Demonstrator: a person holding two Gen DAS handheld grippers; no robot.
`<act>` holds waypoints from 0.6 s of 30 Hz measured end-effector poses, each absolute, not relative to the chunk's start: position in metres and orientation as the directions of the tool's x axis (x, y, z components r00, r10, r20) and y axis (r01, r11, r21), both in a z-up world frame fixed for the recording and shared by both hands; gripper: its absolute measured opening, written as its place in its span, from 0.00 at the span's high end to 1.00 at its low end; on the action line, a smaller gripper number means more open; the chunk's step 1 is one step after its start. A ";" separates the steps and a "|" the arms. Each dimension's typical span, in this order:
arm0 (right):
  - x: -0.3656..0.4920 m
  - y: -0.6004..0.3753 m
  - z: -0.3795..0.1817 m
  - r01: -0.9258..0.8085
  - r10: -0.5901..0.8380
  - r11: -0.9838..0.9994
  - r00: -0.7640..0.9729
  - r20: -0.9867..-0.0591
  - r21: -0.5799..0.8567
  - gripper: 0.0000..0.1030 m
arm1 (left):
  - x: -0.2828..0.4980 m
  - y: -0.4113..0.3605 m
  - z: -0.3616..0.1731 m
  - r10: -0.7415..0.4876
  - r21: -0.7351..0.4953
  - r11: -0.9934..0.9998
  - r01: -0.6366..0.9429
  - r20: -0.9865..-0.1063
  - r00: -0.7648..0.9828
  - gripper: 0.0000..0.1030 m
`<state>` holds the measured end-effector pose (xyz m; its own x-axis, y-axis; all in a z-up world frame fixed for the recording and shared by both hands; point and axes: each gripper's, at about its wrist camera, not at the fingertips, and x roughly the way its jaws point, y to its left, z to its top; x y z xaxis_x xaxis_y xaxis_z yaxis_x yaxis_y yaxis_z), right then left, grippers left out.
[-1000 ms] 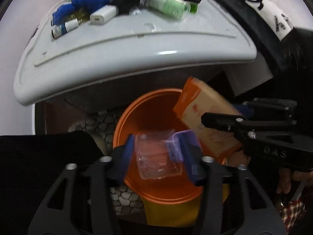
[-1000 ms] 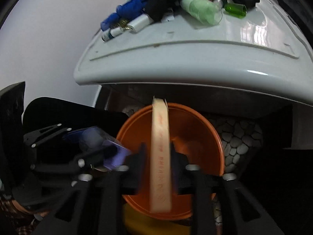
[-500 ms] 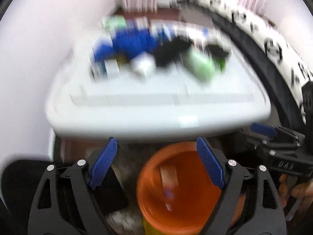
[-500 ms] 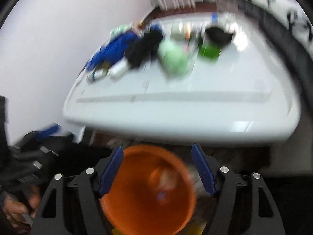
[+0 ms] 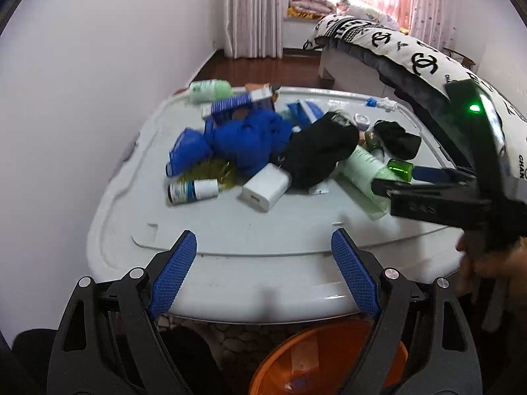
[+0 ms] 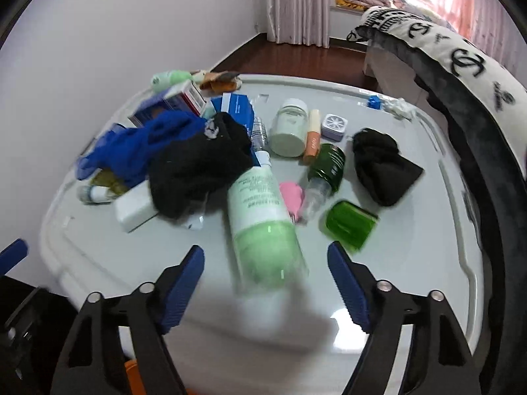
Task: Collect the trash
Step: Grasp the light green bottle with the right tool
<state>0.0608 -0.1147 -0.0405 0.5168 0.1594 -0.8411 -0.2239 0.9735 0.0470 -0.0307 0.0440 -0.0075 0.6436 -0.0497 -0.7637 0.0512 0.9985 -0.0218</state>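
Observation:
My left gripper [image 5: 263,263] is open and empty, above the near edge of the white table [image 5: 230,230]. Below it the orange bin [image 5: 329,362] shows, with scraps inside. My right gripper [image 6: 265,276] is open and empty over the table's near part, just before a large green bottle [image 6: 260,223] lying on its side. On the table lie a blue cloth [image 6: 141,144], a black cloth [image 6: 197,161], a white charger [image 5: 265,187], a green cap [image 6: 350,223], a dark green jar [image 6: 327,164] and a small pink item [image 6: 291,197].
A second black cloth [image 6: 383,164], a pale green jar [image 6: 290,128], small tubes and boxes [image 6: 174,98] lie further back. A bed with a black-and-white cover [image 5: 411,56] runs along the right. A wall is to the left. The right gripper's body [image 5: 444,197] shows in the left wrist view.
Both grippers let go of their trash, a clear wrapper and an orange packet, into the orange bin, opened, and rose up over the table.

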 end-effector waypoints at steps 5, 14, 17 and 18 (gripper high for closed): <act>0.084 -0.107 -0.065 -0.224 0.132 0.974 0.472 -0.872 0.027 0.48 | -0.029 0.059 -0.011 -0.048 -0.046 0.999 0.020 -0.771 0.635 0.20; 0.074 -0.107 -0.060 -0.265 0.166 0.963 0.474 -0.865 0.040 0.52 | -0.016 0.058 -0.017 -0.095 -0.093 0.995 0.034 -0.804 0.587 0.20; 0.064 -0.119 -0.042 -0.243 0.221 0.964 0.491 -0.843 0.111 0.52 | -0.007 0.046 -0.006 -0.109 -0.068 0.994 0.091 -0.791 0.602 0.20; 0.060 -0.125 -0.034 -0.237 0.235 0.963 0.504 -0.831 0.129 0.52 | -0.002 0.039 -0.002 -0.114 -0.054 0.992 0.116 -0.786 0.608 0.20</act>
